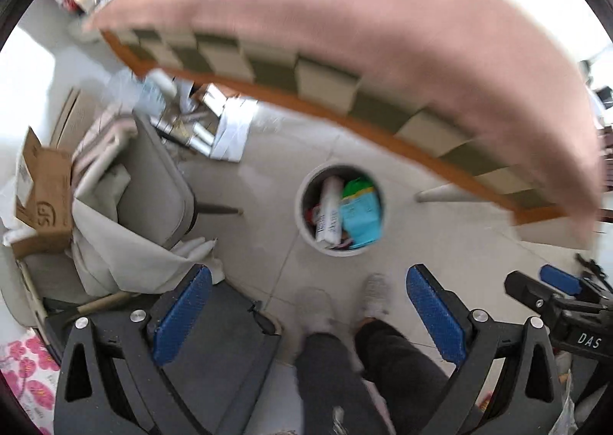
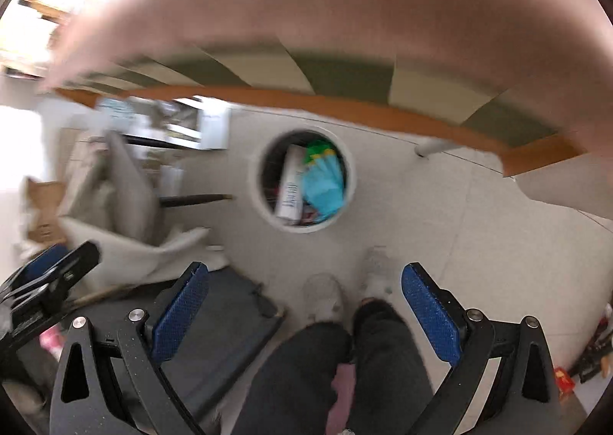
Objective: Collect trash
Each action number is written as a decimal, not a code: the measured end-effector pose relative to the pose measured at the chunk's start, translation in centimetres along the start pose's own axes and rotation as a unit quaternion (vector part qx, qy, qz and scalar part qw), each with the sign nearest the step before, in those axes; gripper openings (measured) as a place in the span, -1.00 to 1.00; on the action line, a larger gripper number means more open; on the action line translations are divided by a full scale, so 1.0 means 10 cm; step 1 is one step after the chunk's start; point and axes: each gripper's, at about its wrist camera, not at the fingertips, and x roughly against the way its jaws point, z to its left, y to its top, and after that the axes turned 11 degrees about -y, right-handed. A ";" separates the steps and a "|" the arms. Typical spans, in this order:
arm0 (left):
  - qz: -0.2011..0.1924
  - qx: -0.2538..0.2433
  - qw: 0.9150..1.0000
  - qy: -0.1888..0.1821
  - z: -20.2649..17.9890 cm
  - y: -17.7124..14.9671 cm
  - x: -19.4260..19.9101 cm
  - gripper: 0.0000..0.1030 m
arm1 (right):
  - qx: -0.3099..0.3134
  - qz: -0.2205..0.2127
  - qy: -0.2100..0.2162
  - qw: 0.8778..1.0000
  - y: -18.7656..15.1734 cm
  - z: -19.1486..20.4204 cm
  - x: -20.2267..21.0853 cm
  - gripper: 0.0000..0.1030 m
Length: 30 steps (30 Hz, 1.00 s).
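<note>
A round white bin point(image 1: 304, 222) stands on the tiled floor under the table edge; it also shows in the right wrist view point(image 2: 256, 182). Inside lie a white wrapper point(image 1: 329, 212), a light blue packet point(image 1: 362, 216) and a green packet point(image 1: 358, 186). My left gripper point(image 1: 308, 314) is open and empty, above the floor nearer than the bin. My right gripper point(image 2: 304, 310) is open and empty, also short of the bin. The right gripper shows at the right edge of the left wrist view point(image 1: 551, 293), and the left gripper at the left edge of the right wrist view point(image 2: 49, 274).
A table with a pink cloth point(image 1: 345, 5) and a checkered skirt point(image 1: 322, 78) hangs over the bin. A grey chair point(image 1: 153, 182) with beige cloth stands left, beside a cardboard box point(image 1: 42, 197). The person's legs and white shoes point(image 1: 377, 293) are below. A dark mat point(image 1: 214, 350) lies on the floor.
</note>
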 end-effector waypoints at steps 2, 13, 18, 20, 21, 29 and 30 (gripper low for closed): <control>-0.006 -0.015 1.000 -0.014 -0.13 0.03 0.32 1.00 | -0.003 -0.007 0.022 1.000 -0.03 -0.04 0.45 0.97; -0.003 -0.105 0.980 -0.166 -0.45 0.05 1.70 1.00 | -0.021 -0.034 0.101 0.994 -0.53 0.00 2.27 0.97; 0.002 -0.146 0.966 -0.212 -0.36 0.07 2.13 1.00 | -0.045 -0.071 0.096 0.992 -0.84 0.18 2.78 0.97; 0.006 -0.159 0.962 -0.224 -0.33 0.07 2.22 1.00 | -0.059 -0.076 0.098 0.991 -0.94 0.26 2.86 0.98; 0.011 -0.168 0.959 -0.230 -0.30 0.07 2.28 1.00 | -0.068 -0.078 0.100 0.990 -1.00 0.32 2.90 0.98; 0.025 -0.190 0.950 -0.246 -0.13 0.02 2.52 1.00 | -0.107 -0.072 0.107 0.986 -1.26 0.59 2.94 1.00; 0.021 -0.189 0.950 -0.247 -0.11 0.03 2.55 1.00 | -0.108 -0.073 0.104 0.986 -1.28 0.62 2.95 1.00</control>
